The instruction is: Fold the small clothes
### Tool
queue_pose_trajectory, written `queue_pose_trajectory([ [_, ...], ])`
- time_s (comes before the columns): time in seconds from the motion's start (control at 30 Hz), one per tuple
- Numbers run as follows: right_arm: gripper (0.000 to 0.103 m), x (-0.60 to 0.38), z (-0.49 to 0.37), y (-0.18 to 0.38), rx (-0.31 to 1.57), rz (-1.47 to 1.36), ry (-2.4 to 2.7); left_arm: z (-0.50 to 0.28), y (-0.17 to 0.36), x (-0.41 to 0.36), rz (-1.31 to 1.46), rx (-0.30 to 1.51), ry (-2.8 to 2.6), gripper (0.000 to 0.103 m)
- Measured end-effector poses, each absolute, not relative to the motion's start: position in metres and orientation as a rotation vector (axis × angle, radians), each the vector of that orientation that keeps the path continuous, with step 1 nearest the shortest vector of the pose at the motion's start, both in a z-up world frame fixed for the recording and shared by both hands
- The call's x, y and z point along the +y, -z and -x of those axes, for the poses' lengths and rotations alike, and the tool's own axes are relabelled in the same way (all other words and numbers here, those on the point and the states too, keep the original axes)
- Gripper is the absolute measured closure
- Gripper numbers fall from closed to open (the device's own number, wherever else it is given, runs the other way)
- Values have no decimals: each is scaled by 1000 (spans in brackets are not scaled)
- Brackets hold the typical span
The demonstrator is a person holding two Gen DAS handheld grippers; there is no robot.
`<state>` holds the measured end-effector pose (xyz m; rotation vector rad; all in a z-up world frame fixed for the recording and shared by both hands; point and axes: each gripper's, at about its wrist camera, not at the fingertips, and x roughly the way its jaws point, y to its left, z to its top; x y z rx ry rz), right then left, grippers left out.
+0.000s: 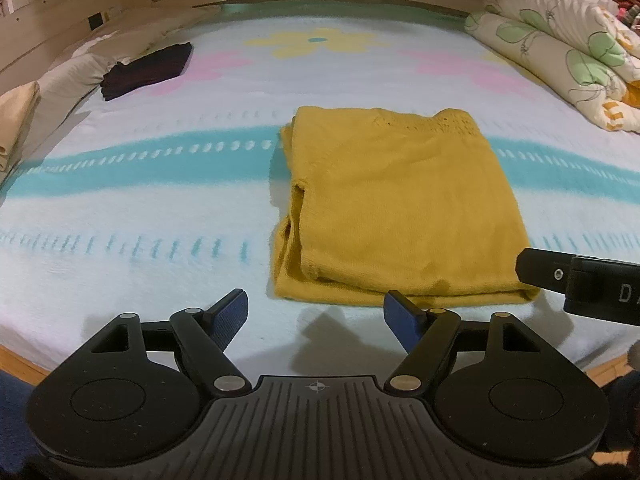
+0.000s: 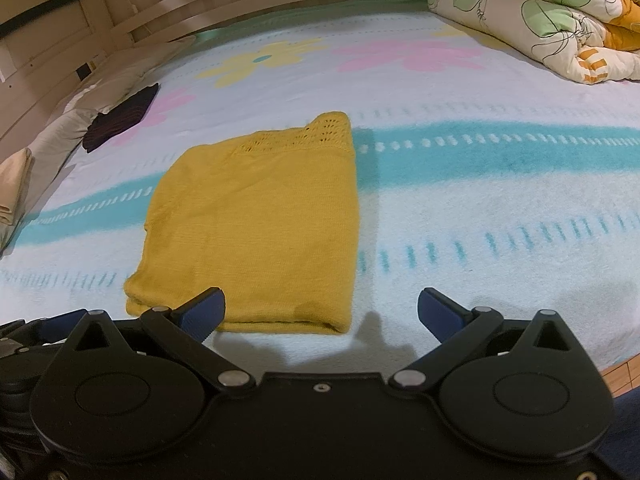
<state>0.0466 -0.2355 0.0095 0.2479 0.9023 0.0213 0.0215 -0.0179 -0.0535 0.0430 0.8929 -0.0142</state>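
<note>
Both views ride low behind their own claws, tilted down across the bed sheet (image 1: 140, 208). The left wrist view has the folded yellow sweater (image 1: 400, 208) ahead and right of its left gripper (image 1: 316, 316). The right wrist view has it ahead and left of the right gripper (image 2: 322, 312). Both share sweater (image 2: 260, 220), sheet (image 2: 480, 208) and the far duvet (image 1: 560, 52).

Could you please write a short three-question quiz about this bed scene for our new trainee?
1. True or false: the left gripper has its pads pressed on the yellow garment.
2. Multiple choice: the dark folded garment lies
A) on top of the yellow one
B) far off to the left, near the pillows
C) on the floral quilt
3. Fill in: between the blue pads of the right gripper there is ____ held.

Key
1. False: its jaws stand open just short of the garment's near edge.
2. B
3. Nothing: the jaws stand open over the blanket and the garment's near right corner.
</note>
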Motion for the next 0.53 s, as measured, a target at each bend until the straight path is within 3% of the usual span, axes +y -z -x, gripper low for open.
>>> queue_pose_trajectory([
  [0.53,1,-234,-48,-7,908,-252,-31,-22,53,-20,-31,895,29,30],
])
